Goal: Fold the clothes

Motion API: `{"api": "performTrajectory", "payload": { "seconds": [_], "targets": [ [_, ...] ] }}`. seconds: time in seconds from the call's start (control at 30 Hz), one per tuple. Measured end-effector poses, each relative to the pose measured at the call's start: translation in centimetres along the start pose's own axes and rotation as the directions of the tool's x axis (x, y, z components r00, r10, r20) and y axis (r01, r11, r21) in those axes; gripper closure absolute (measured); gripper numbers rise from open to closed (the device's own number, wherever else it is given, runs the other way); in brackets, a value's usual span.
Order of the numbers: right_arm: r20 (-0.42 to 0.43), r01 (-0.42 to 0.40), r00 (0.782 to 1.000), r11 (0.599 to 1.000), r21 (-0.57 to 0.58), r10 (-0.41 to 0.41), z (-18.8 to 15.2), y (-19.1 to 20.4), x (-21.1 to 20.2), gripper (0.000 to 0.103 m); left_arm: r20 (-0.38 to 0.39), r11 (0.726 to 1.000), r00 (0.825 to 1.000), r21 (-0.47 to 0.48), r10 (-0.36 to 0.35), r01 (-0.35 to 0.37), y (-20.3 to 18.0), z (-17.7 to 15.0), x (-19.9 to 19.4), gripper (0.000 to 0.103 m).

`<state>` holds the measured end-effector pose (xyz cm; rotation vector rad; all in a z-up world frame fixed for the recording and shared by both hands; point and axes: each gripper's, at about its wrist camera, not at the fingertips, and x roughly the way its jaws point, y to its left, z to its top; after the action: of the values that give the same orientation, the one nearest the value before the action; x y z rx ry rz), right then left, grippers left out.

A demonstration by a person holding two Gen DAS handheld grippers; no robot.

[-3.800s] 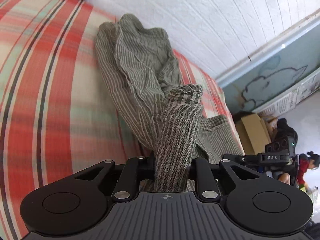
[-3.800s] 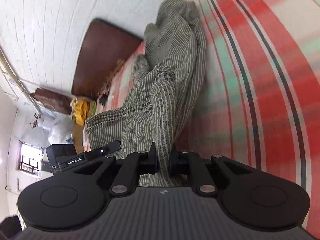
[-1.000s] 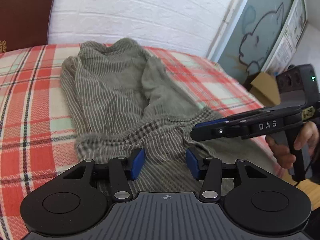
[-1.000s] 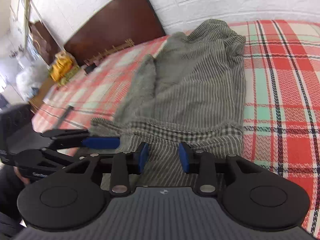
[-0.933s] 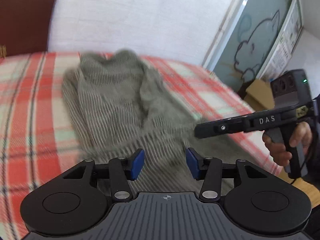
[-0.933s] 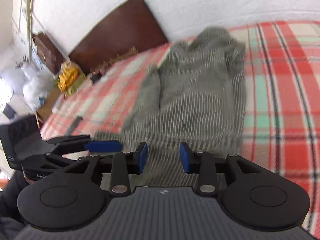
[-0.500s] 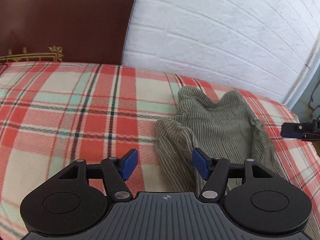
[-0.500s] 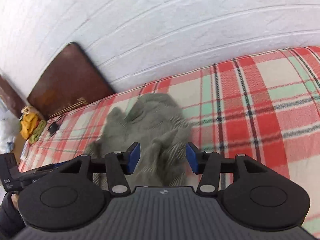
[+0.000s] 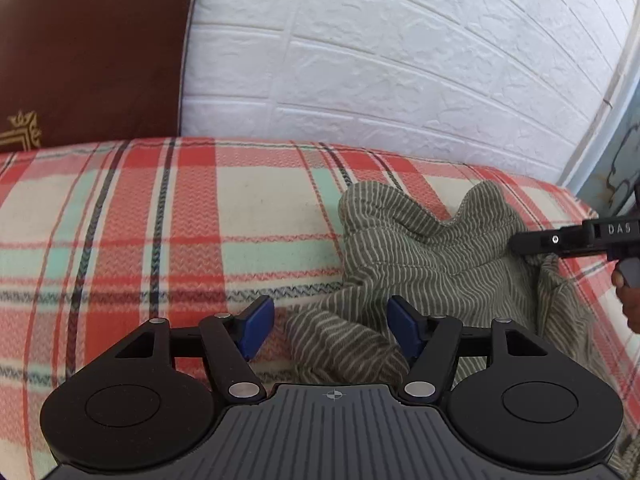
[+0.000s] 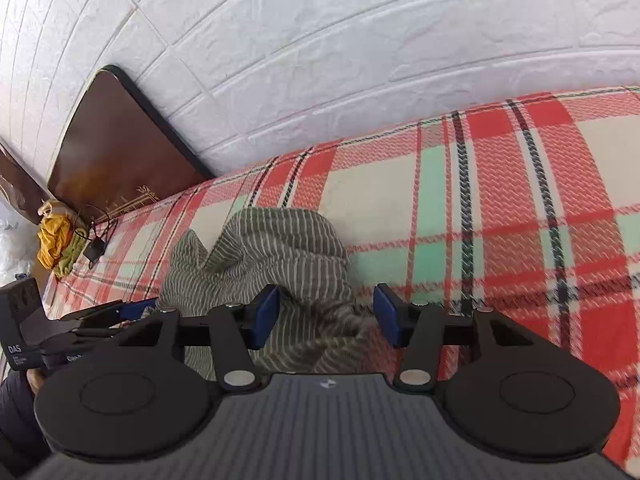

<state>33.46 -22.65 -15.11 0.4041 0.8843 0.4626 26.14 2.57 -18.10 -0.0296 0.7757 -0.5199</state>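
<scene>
Lying between each claw's spread fingers (both agape), striped garment (image 9: 420,256) (image 10: 276,248).

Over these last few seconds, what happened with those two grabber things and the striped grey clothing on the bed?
Both let go. The left gripper and right gripper, each shut on the striped garment before, now stand open. They left its checked end and travelled to the opposite end, near the wall, each straddling a corner. The garment stayed on the plaid blanket.

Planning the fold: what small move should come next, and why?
Probably shut both claws on the striped garment: the left claw and right claw stand open, each straddling a far corner of the cloth on the plaid blanket.
</scene>
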Motion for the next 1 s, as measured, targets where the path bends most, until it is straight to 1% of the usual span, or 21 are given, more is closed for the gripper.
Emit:
{"api": "performTrajectory", "payload": {
  "seconds": [0.03, 0.07, 0.1, 0.17, 0.2, 0.3, 0.33, 0.4, 0.5, 0.57, 0.67, 0.8, 0.83, 0.9, 0.93, 0.97, 1.0],
  "targets": [
    [0.003, -0.013, 1.0, 1.0, 0.004, 0.013, 0.1, 0.3, -0.4, 0.066, 0.0, 0.999, 1.0, 0.033, 0.017, -0.017, -0.5, -0.1, 0.2, 0.039],
    [0.006, -0.026, 1.0, 1.0, 0.008, 0.026, 0.3, 0.5, -0.8, 0.087, -0.006, 0.997, 1.0, 0.068, 0.027, -0.027, -1.0, -0.1, 0.3, 0.077],
    [0.008, -0.038, 0.999, 0.999, 0.012, 0.038, 0.4, 0.8, -1.2, 0.088, -0.013, 0.996, 1.0, 0.081, 0.023, -0.021, -1.2, 0.1, 0.1, 0.094],
    [0.014, -0.064, 0.998, 0.998, 0.02, 0.064, 0.6, 1.3, -1.9, 0.094, -0.018, 0.998, 1.0, 0.059, -0.007, 0.008, -1.3, 0.6, -0.6, 0.1],
    [0.017, -0.077, 0.997, 0.997, 0.024, 0.076, 0.8, 1.6, -2.3, 0.095, -0.009, 0.999, 1.0, 0.047, -0.02, 0.021, -1.2, 1.0, -1.3, 0.1],
    [0.028, -0.116, 0.993, 0.993, 0.034, 0.116, 1.1, 2.5, -3.6, 0.095, 0.06, 0.998, 0.996, -0.024, -0.061, 0.062, -0.5, 2.4, -5.2, 0.1],
    [0.045, -0.145, 0.989, 0.989, 0.018, 0.144, 1.1, 3.3, -4.9, 0.095, 0.084, 0.996, 0.993, -0.04, -0.077, 0.081, -0.4, 2.7, -6.8, 0.1],
    [0.075, -0.203, 0.976, 0.979, -0.015, 0.204, 0.9, 4.9, -7.6, 0.095, 0.133, 0.995, 0.987, -0.029, -0.092, 0.096, -0.9, 2.7, -10.2, 0.099],
    [0.11, -0.279, 0.952, 0.957, -0.082, 0.287, -0.6, 7.2, -11.9, 0.095, 0.203, 0.993, 0.973, -0.002, -0.114, 0.116, -2.2, 2.0, -15.3, 0.099],
    [0.13, -0.318, 0.934, 0.94, -0.127, 0.334, -2.2, 8.7, -14.6, 0.095, 0.235, 0.99, 0.962, 0.014, -0.139, 0.139, -3.3, 0.3, -18.5, 0.098],
    [0.149, -0.351, 0.914, 0.919, -0.177, 0.378, -5.3, 10.0, -18.5, 0.095, 0.277, 0.984, 0.944, 0.04, -0.18, 0.175, -5.1, -2.6, -23.1, 0.097],
    [0.148, -0.386, 0.894, 0.896, -0.22, 0.422, -10.2, 10.7, -22.5, 0.094, 0.325, 0.973, 0.918, 0.071, -0.229, 0.217, -7.4, -6.8, -28.8, 0.092],
    [0.147, -0.387, 0.893, 0.893, -0.232, 0.425, -11.4, 10.7, -23.3, 0.094, 0.333, 0.971, 0.912, 0.077, -0.241, 0.228, -7.9, -8.0, -29.9, 0.091],
    [0.141, -0.394, 0.89, 0.888, -0.236, 0.433, -13.9, 10.7, -24.6, 0.094, 0.341, 0.965, 0.904, 0.075, -0.26, 0.25, -8.8, -10.1, -31.5, 0.084],
    [0.136, -0.397, 0.89, 0.887, -0.237, 0.435, -15.0, 10.6, -25.0, 0.094, 0.343, 0.963, 0.9, 0.072, -0.268, 0.259, -9.2, -11.1, -32.2, 0.084],
    [0.129, -0.4, 0.89, 0.885, -0.238, 0.437, -16.1, 10.5, -25.4, 0.094, 0.338, 0.961, 0.9, 0.071, -0.276, 0.268, -9.6, -12.1, -32.7, 0.083],
    [0.111, -0.399, 0.893, 0.882, -0.249, 0.435, -17.1, 10.4, -25.5, 0.094, 0.326, 0.959, 0.902, 0.071, -0.283, 0.275, -9.9, -13.1, -33.0, 0.078]
  ]
}}
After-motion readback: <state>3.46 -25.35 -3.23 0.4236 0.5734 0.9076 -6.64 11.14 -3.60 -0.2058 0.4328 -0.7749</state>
